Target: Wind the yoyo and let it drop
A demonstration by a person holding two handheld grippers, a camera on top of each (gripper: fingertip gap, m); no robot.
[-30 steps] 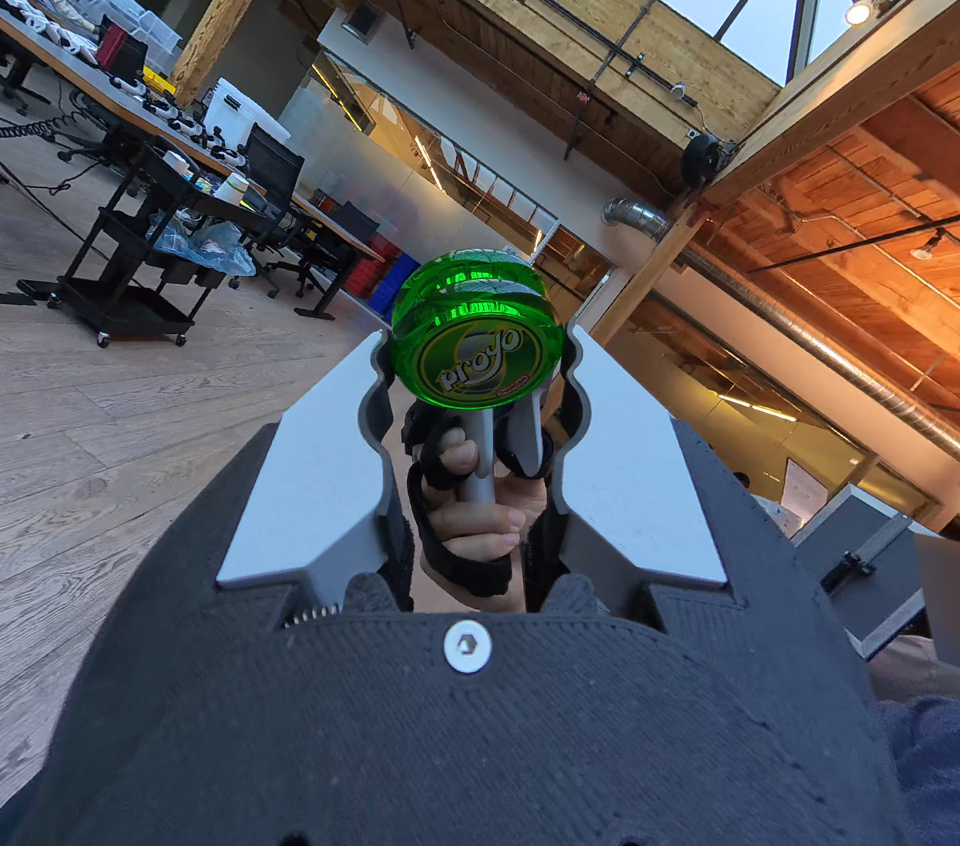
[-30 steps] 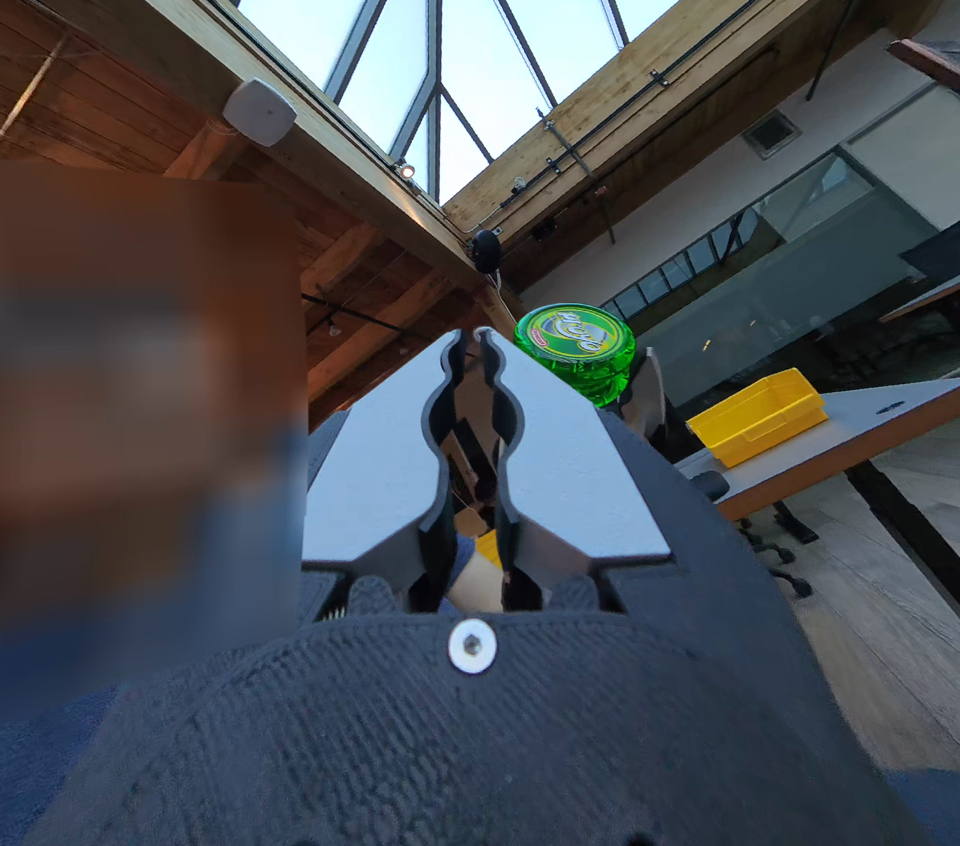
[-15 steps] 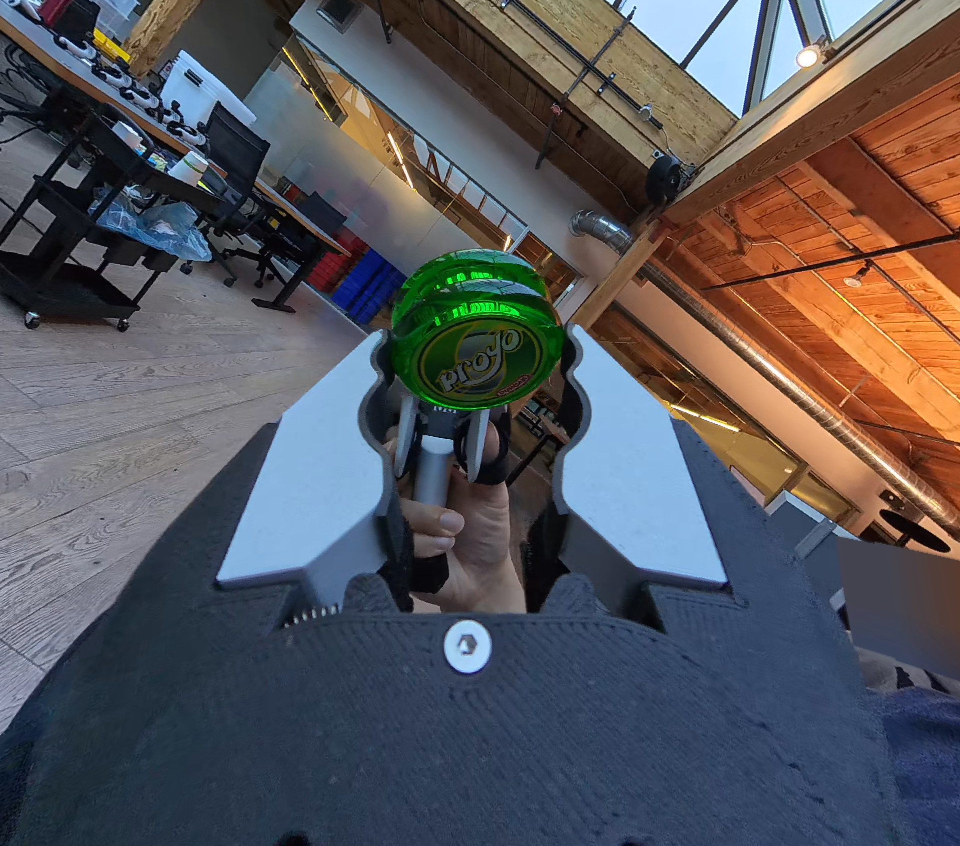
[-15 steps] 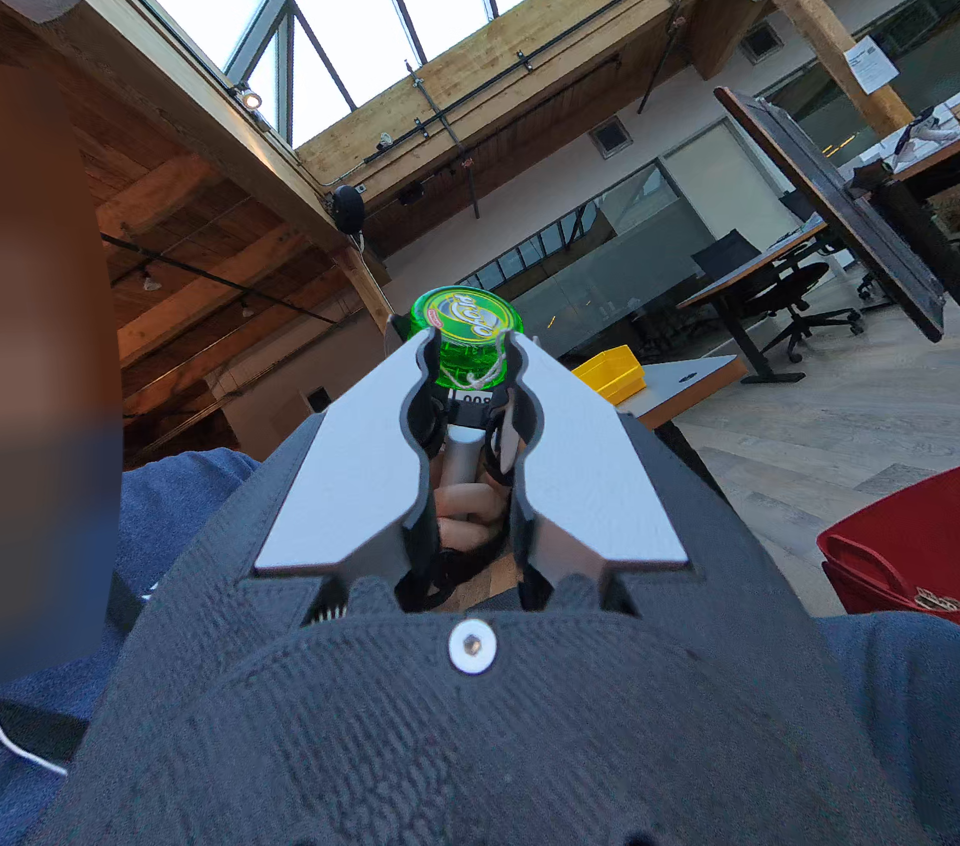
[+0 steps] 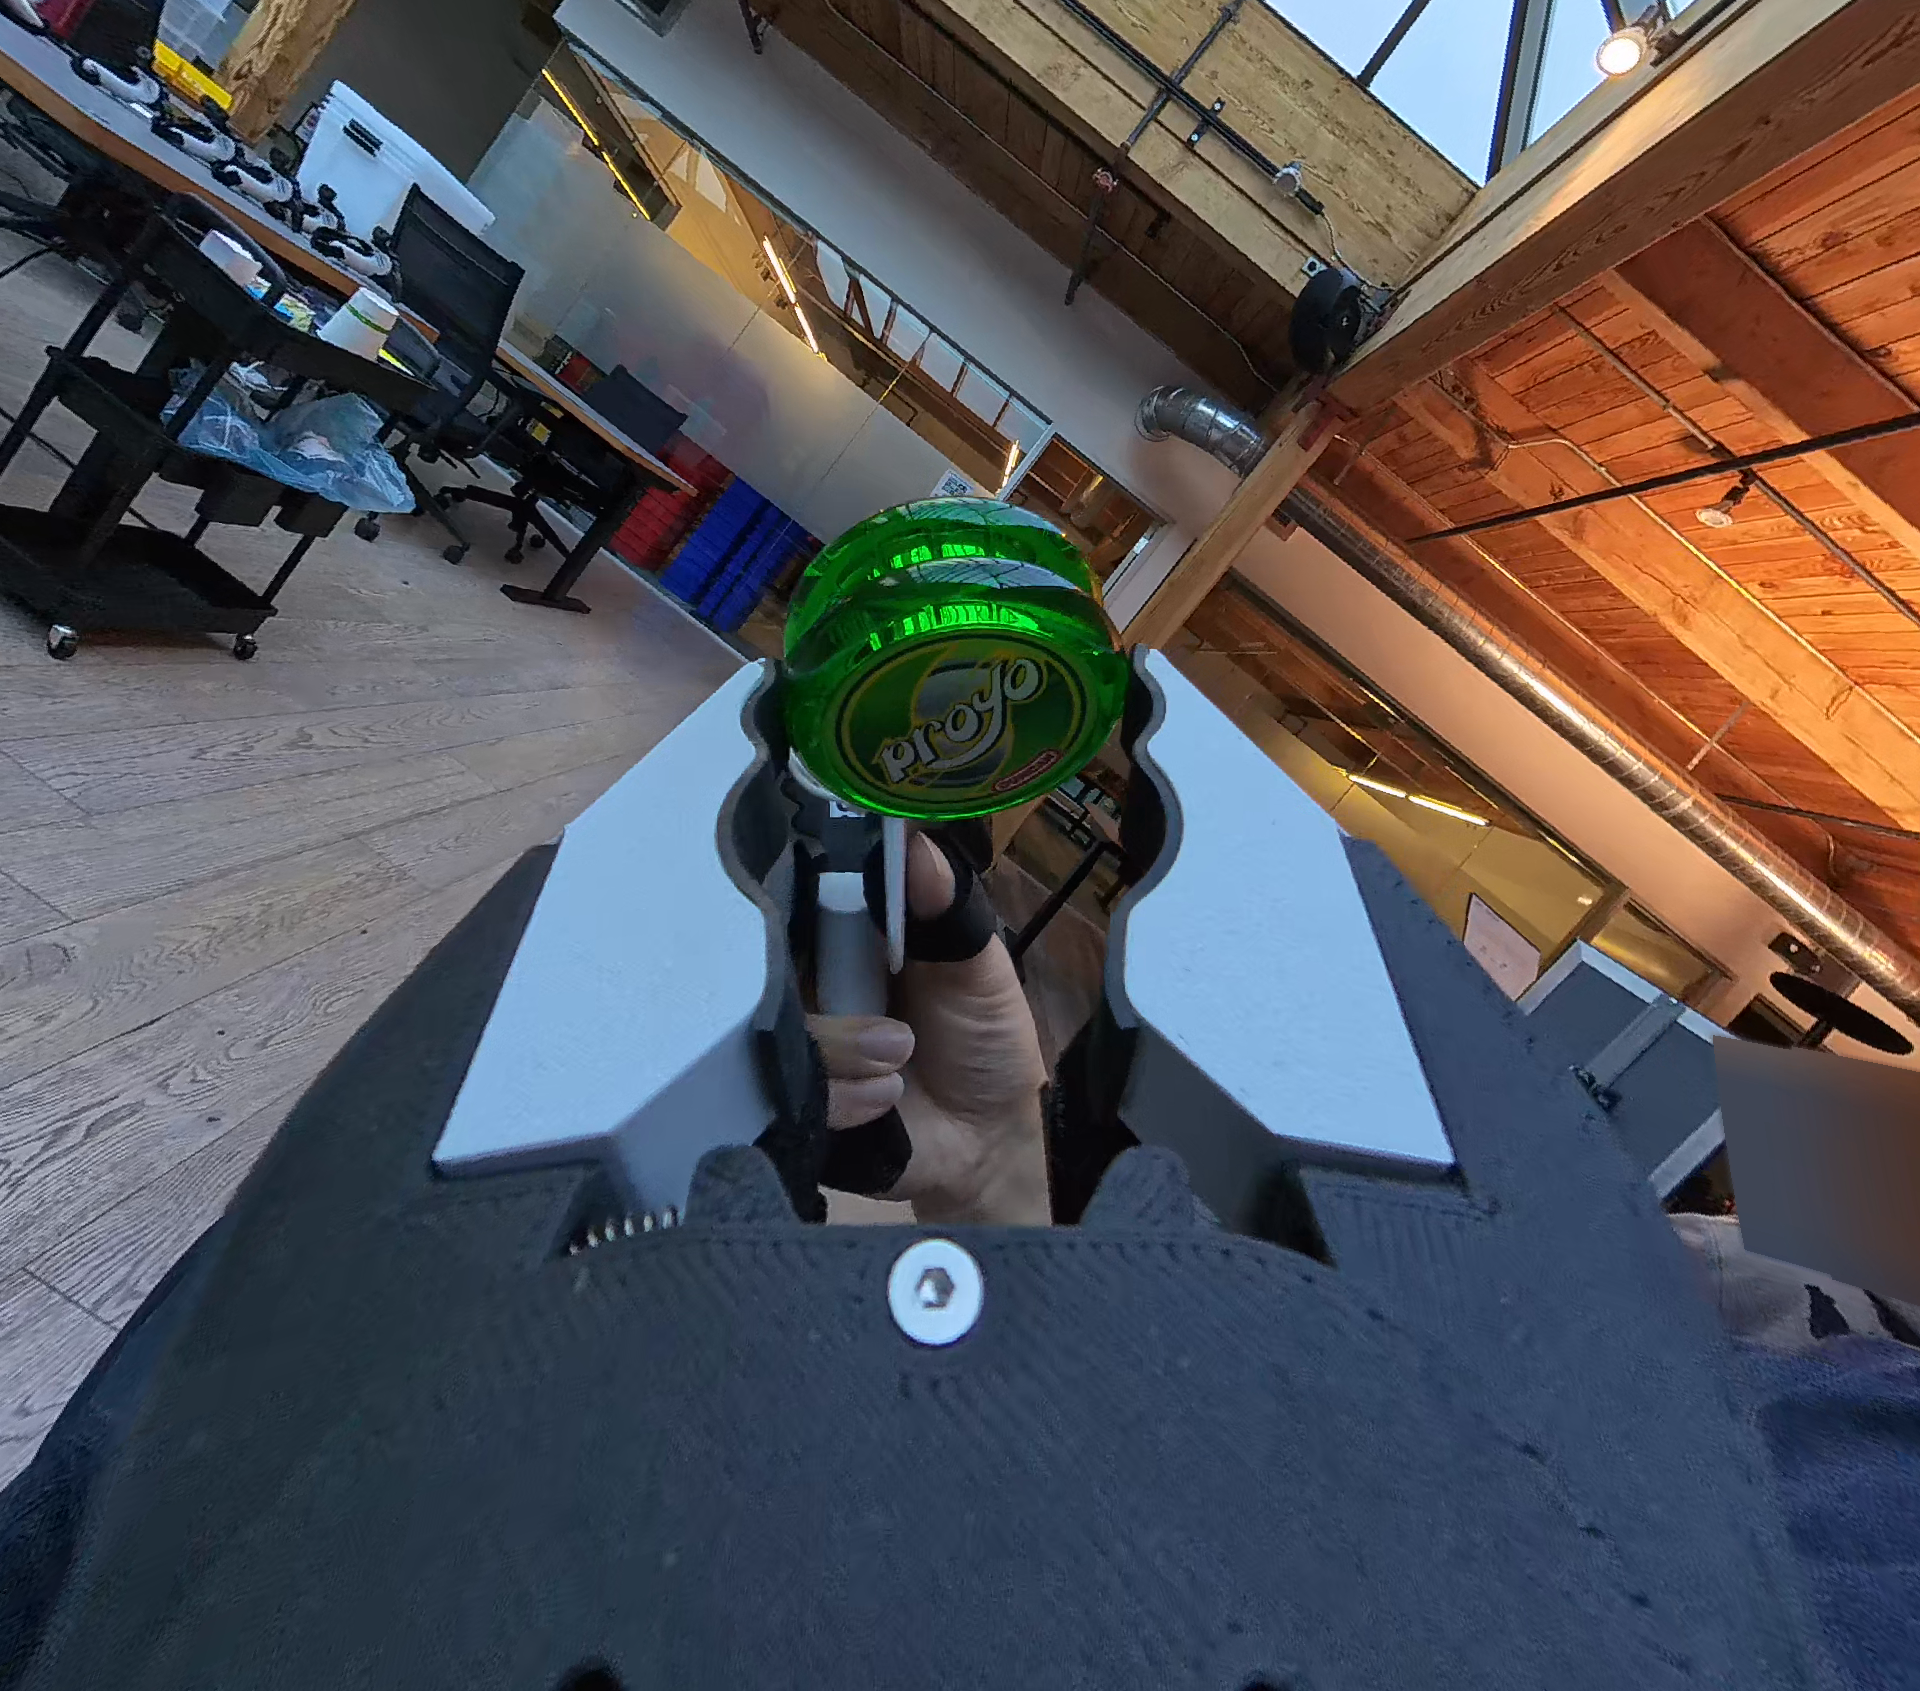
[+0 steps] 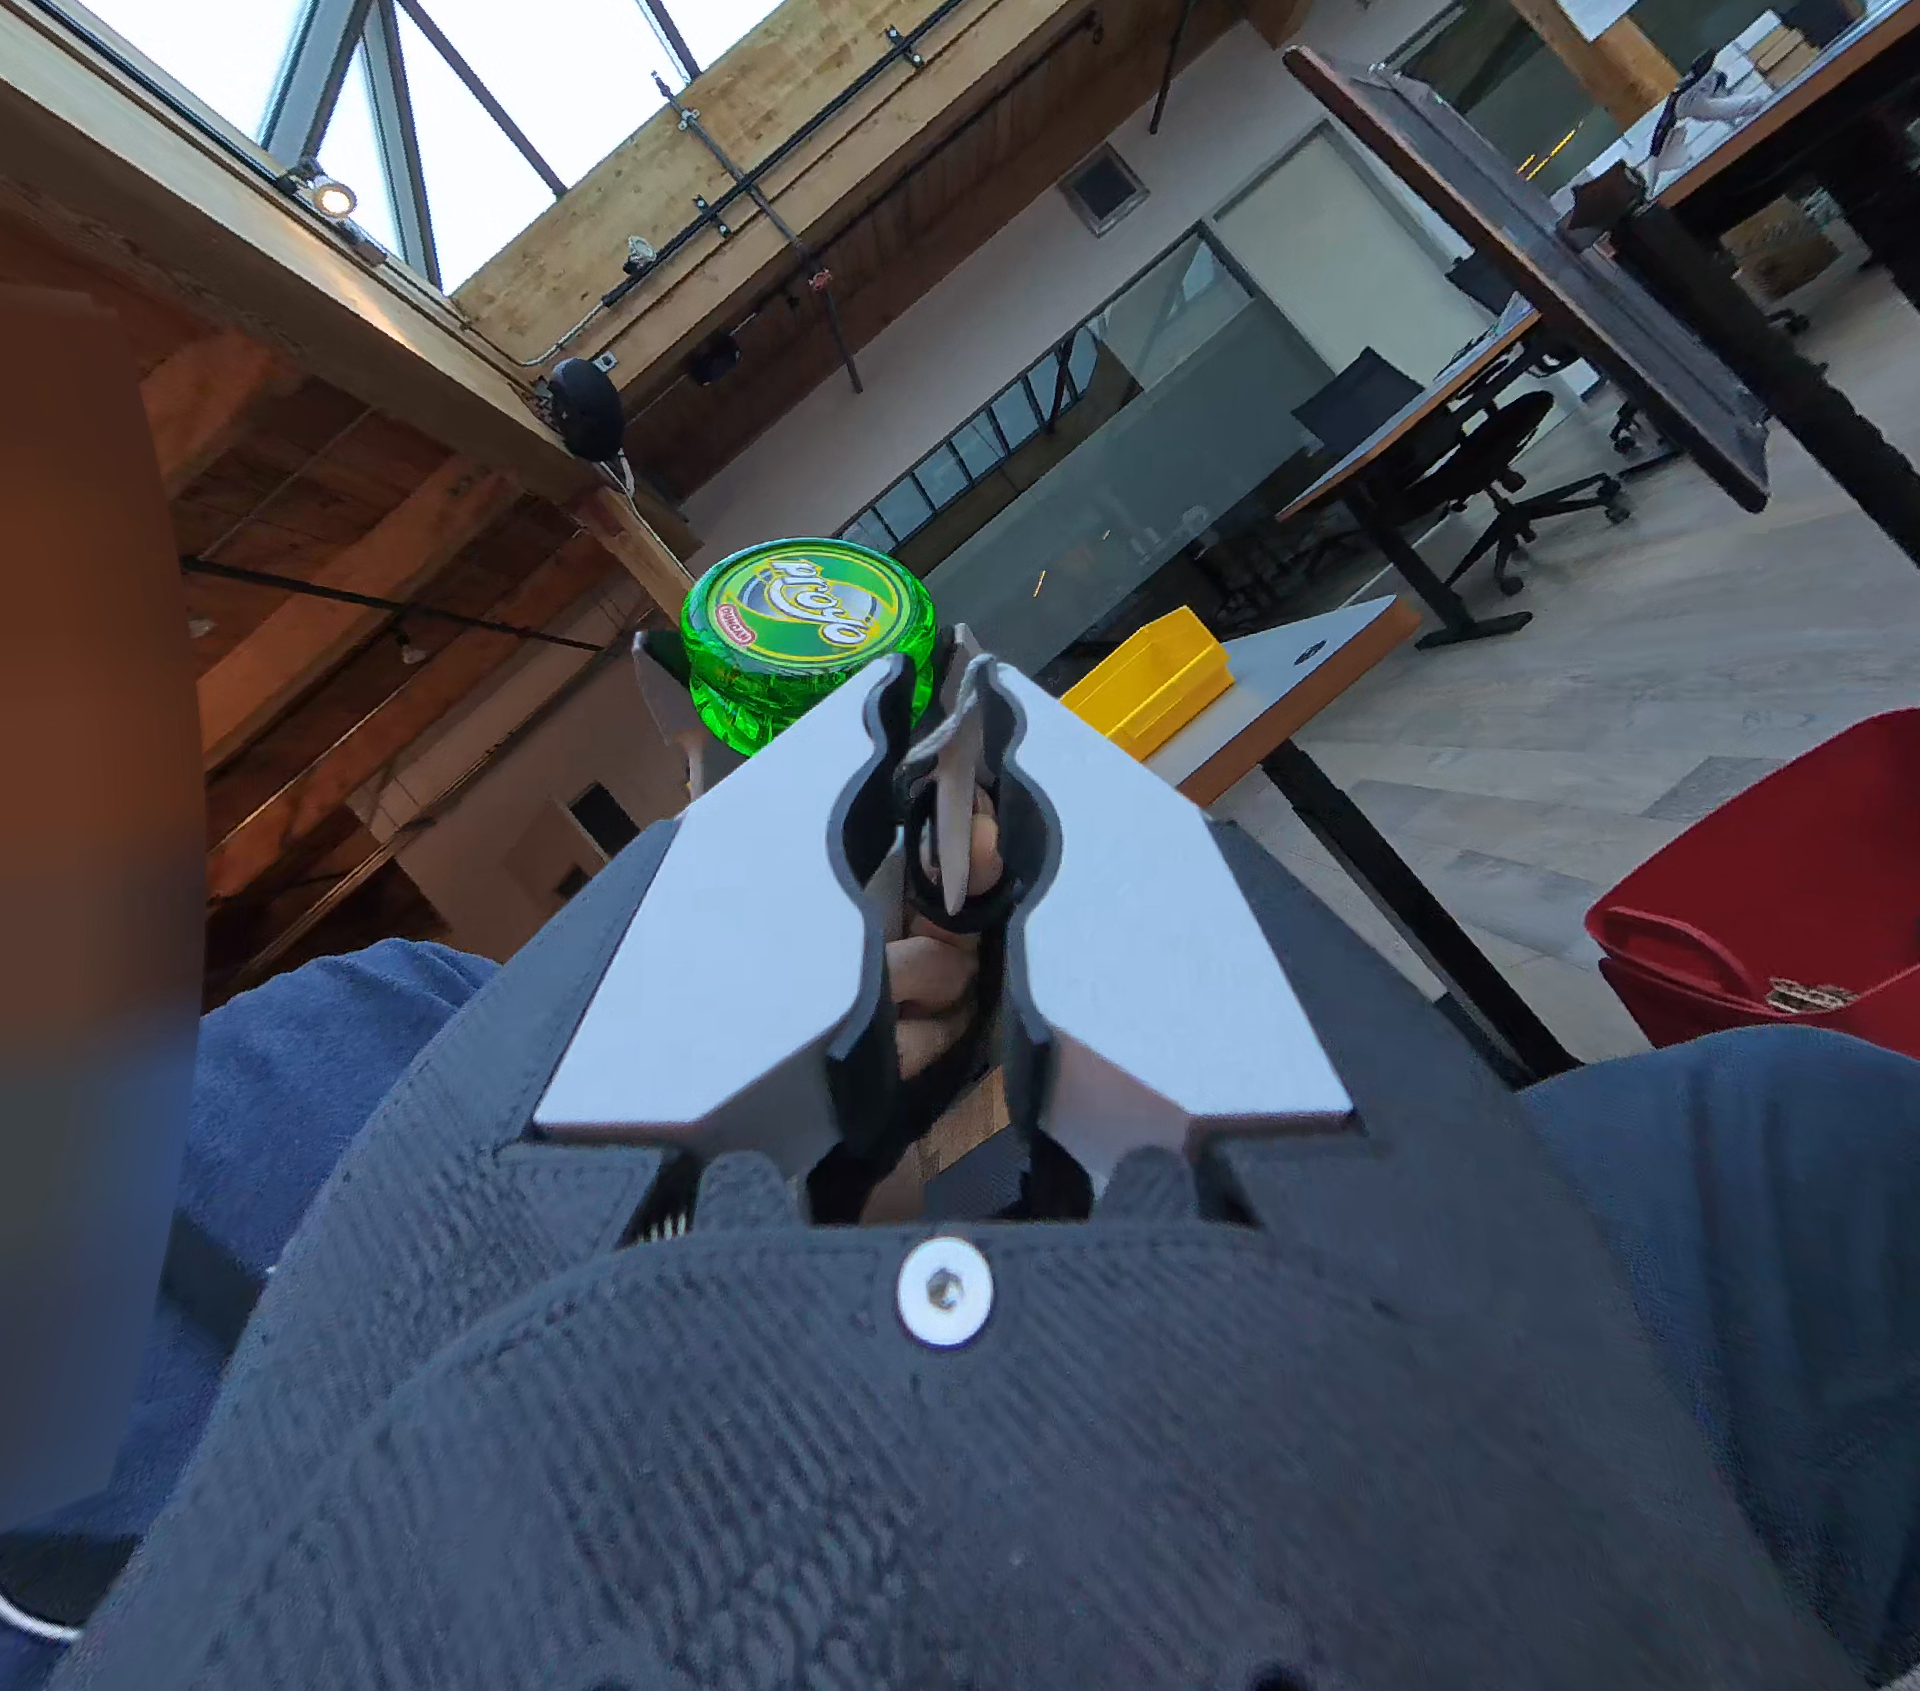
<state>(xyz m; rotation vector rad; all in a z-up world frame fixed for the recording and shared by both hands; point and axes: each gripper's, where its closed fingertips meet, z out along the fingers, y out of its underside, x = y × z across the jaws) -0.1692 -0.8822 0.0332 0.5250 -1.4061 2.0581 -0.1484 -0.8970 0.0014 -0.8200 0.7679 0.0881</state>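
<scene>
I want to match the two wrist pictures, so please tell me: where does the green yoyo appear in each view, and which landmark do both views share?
Left wrist view: the green yoyo is at centre, clamped between the left gripper fingertips.
Right wrist view: the yoyo sits left of centre, just beyond the right gripper.
Shared landmark: the round black fixture on the timber beam.

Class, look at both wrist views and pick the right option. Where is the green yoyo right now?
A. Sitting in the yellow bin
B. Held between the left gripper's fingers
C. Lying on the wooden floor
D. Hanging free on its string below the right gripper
B: the left wrist view shows the yoyo clamped at the tips of the left gripper, whose fingers press its two sides, well above the floor.
</scene>
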